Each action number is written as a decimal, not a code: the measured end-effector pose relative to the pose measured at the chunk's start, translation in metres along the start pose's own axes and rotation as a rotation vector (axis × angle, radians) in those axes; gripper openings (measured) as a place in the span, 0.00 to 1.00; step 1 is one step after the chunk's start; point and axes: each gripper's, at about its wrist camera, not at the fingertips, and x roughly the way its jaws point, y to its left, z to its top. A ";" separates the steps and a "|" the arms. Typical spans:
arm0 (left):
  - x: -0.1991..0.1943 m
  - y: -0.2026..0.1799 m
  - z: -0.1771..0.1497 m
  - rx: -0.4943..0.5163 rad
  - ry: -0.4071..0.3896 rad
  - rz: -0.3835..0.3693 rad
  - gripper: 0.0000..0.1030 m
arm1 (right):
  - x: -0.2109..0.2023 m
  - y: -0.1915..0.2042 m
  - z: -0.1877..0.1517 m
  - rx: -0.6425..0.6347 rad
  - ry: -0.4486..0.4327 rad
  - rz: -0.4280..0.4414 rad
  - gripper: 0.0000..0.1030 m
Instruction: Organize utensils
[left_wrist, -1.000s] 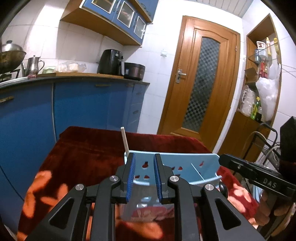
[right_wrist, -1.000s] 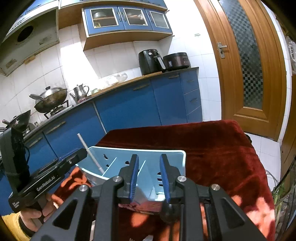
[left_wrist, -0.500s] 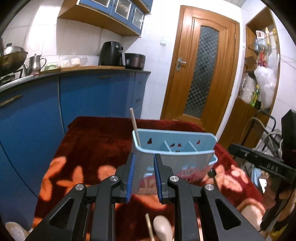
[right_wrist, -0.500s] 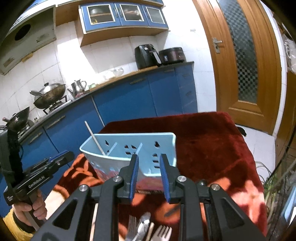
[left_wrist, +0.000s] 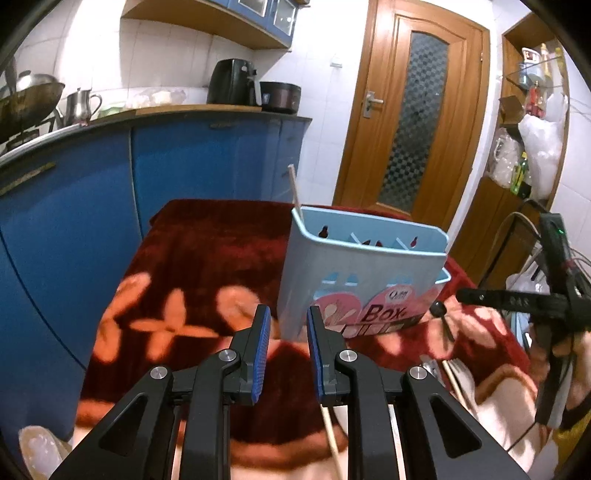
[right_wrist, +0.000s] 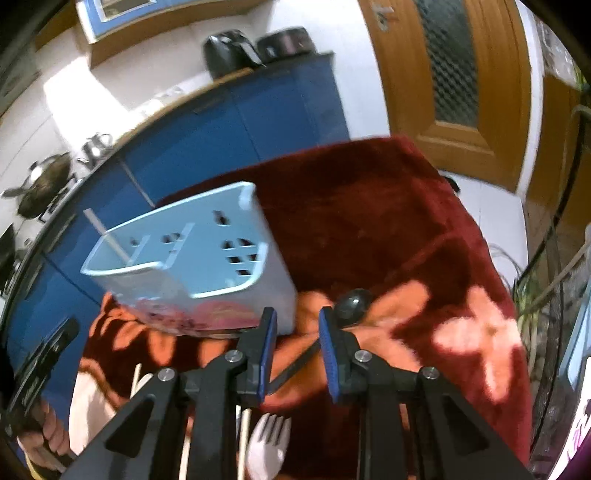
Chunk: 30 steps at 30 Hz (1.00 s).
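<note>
1. While both grippers hover above the red floral cloth, the left gripper and right gripper hold nothing, jaws slightly parted.
2. The blue utensil box stands upright on the cloth, one chopstick inside.
3. A white fork and black ladle lie loose nearby.

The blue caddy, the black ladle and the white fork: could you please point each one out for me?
Blue caddy (left_wrist: 354, 273), left wrist view, on its front wall.
Black ladle (right_wrist: 352, 302), right wrist view, on its round bowl.
White fork (right_wrist: 266, 448), right wrist view, below its tines.
</note>
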 end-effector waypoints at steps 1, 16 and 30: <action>0.001 0.001 -0.002 -0.002 0.007 0.004 0.20 | 0.007 -0.005 0.003 0.012 0.021 -0.022 0.25; 0.015 0.010 -0.011 -0.031 0.051 0.023 0.20 | 0.058 -0.042 0.014 0.113 0.156 -0.098 0.26; 0.019 0.007 -0.012 -0.042 0.060 -0.004 0.20 | 0.065 -0.053 0.018 0.180 0.163 -0.010 0.06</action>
